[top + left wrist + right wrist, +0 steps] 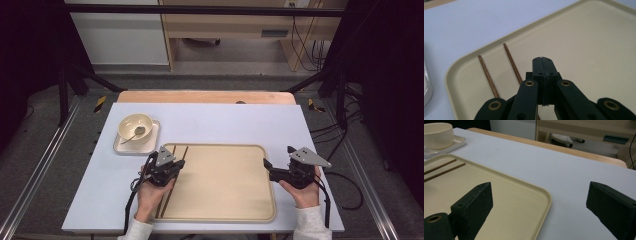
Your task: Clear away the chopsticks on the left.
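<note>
Two chopsticks lie side by side along the 9 o'clock edge of one tray at the middle of the desk. The left claw hangs just above them, jaws pressed together and empty. The right claw, at the tray's 3 o'clock rim, gapes wide with nothing in it. At 10 o'clock, one bowl with one spoon sits on one plate.

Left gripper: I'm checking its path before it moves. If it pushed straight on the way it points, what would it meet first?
Probably the tray floor: the shut left gripper points across it, the chopsticks lying off to one side.
</note>
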Action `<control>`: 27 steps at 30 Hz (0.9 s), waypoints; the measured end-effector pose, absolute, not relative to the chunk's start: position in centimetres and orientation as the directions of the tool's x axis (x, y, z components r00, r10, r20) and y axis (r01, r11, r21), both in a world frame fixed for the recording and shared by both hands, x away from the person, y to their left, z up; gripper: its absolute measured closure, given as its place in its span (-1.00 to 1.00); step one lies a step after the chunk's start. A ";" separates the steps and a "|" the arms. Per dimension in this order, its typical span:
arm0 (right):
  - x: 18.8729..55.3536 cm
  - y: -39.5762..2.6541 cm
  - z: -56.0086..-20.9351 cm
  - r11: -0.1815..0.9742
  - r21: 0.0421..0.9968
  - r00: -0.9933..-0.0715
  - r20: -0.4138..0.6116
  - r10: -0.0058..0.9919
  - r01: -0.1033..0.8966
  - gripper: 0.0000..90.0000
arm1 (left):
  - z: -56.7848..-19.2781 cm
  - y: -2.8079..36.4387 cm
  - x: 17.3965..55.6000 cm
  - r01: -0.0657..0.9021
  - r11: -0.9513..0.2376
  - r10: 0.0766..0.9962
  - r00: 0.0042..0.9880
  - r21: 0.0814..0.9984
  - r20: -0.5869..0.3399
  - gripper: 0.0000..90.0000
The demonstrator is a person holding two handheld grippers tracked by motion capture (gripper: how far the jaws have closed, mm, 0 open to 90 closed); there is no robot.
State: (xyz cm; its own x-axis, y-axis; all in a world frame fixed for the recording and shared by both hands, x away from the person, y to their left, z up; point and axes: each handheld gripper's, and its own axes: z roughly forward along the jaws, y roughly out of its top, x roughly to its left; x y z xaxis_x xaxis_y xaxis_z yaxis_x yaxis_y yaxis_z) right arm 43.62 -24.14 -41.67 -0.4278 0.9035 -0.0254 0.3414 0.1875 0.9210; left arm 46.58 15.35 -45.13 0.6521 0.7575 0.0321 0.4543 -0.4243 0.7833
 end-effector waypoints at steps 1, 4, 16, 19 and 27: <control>43.6 -24.1 -41.7 0.188 0.921 -0.428 -0.025 0.903 0.342 -0.84 | -45.4 15.2 46.7 0.455 -0.440 0.756 0.652 0.774 0.047 1.00; 43.6 -24.2 -41.7 0.186 0.922 -0.427 -0.024 0.904 0.341 -0.84 | -46.0 15.0 46.9 0.465 -0.466 0.751 0.658 0.753 0.058 1.00; 43.6 -24.2 -41.7 0.187 0.921 -0.427 -0.024 0.904 0.343 -0.84 | -47.1 14.7 47.4 0.499 -0.525 0.746 0.659 0.689 0.092 1.00; 43.6 -24.2 -41.6 0.187 0.921 -0.427 -0.025 0.904 0.341 -0.84 | -47.0 14.9 47.3 0.504 -0.529 0.752 0.652 0.683 0.100 1.00; 43.6 -24.2 -41.7 0.188 0.921 -0.426 -0.027 0.904 0.340 -0.84 | -47.0 16.1 47.1 0.524 -0.514 0.777 0.620 0.679 0.110 1.00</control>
State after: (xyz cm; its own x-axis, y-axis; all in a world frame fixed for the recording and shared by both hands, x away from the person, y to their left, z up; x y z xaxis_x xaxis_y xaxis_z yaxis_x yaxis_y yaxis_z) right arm 43.61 -24.17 -41.66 -0.4263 0.9042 -0.0266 0.3405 0.1876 0.9214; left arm 47.11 16.12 -47.01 0.6197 0.7771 0.1100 0.5237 -0.5139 0.6794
